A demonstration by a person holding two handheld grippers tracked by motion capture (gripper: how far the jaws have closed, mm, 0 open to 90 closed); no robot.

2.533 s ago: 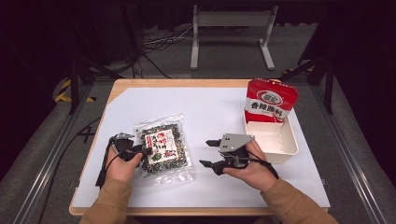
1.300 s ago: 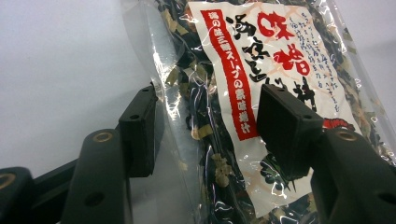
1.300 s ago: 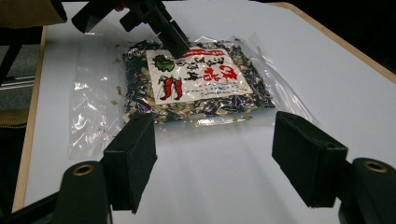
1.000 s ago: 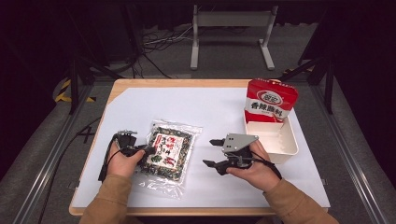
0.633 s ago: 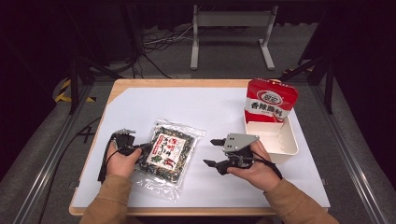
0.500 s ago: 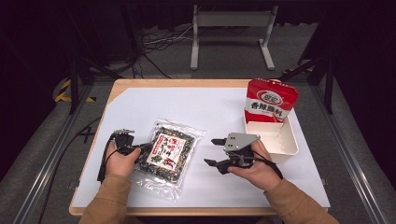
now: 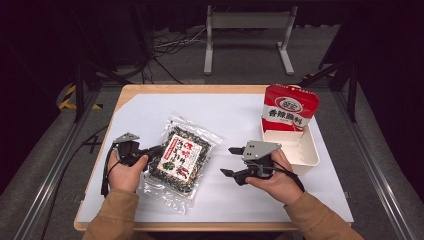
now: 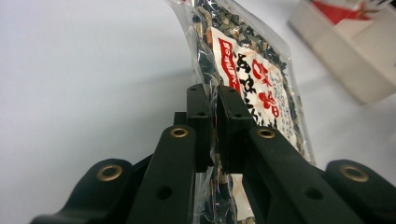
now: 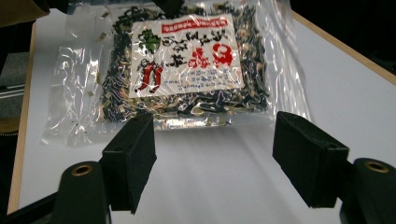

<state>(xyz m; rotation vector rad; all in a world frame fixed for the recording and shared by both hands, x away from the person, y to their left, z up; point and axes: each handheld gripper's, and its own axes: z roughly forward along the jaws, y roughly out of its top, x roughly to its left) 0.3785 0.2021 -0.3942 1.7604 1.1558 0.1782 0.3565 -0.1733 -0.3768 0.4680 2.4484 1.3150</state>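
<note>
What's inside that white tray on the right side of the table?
A red and white packet stands upright in the far end of the white tray. The near part looks bare. Whatever lies behind or beneath the packet is covered, so I cannot tell.

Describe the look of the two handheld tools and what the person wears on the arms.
Both the left tool and the right tool are black, each topped by a grey three-cornered plate and trailing a black cable. Brass-coloured rivets show on the jaw arms, which end in blocky black pads. The sleeves are tan.

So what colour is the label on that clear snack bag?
White, with red and black lettering and a green picture; the label on the bag shows best in the right gripper view.
</note>
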